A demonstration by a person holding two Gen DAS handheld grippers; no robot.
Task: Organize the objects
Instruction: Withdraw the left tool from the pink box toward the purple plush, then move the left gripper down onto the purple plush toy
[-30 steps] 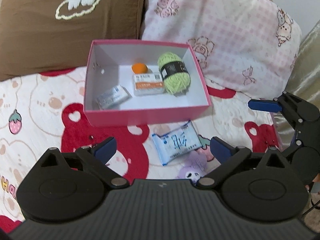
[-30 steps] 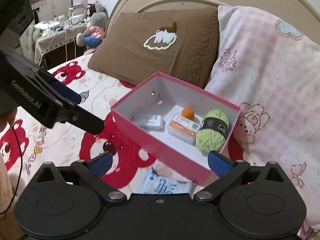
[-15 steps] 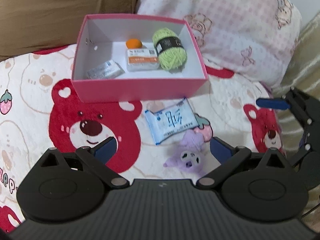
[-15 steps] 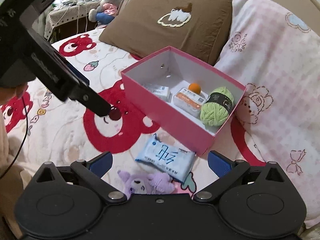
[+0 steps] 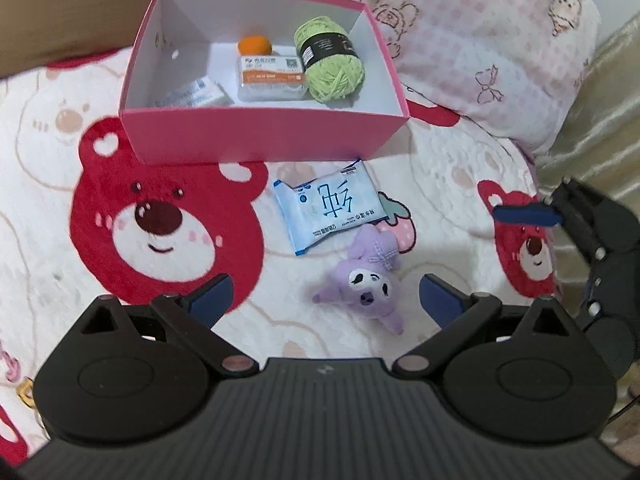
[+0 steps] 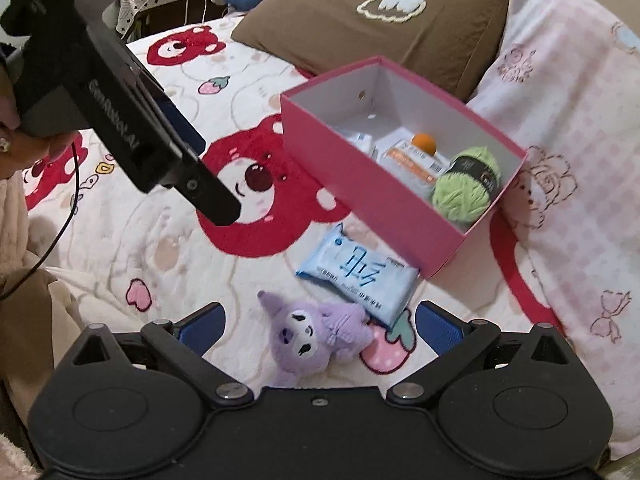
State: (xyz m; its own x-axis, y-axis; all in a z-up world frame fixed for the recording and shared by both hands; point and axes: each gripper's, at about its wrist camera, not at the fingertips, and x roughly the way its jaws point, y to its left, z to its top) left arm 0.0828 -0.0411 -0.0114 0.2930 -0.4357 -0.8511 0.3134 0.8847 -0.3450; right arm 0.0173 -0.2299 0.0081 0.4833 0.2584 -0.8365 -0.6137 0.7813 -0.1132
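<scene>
A pink box [image 5: 264,136] [image 6: 360,184] sits on the bed and holds a green yarn ball [image 5: 330,64] [image 6: 466,188], an orange ball [image 5: 255,45] [image 6: 424,143], an orange-labelled pack [image 5: 270,78] and a small white pack [image 5: 192,96]. In front of the box lie a blue tissue pack [image 5: 332,208] [image 6: 360,276] and a purple plush toy [image 5: 368,280] [image 6: 316,336]. My left gripper [image 5: 326,300] hovers open just short of the plush. Open too, my right gripper [image 6: 318,326] has the plush between its fingers, not touching it.
The bed has a white blanket with red bears [image 5: 160,224]. A brown pillow [image 6: 400,20] and a pink checked pillow [image 5: 480,40] lie behind the box. A hand [image 6: 16,136] holds the left gripper's body at the left of the right wrist view.
Both grippers have drawn back and tilted down, so the box has slid up in both views. The purple plush has come fully into view between the fingers.
</scene>
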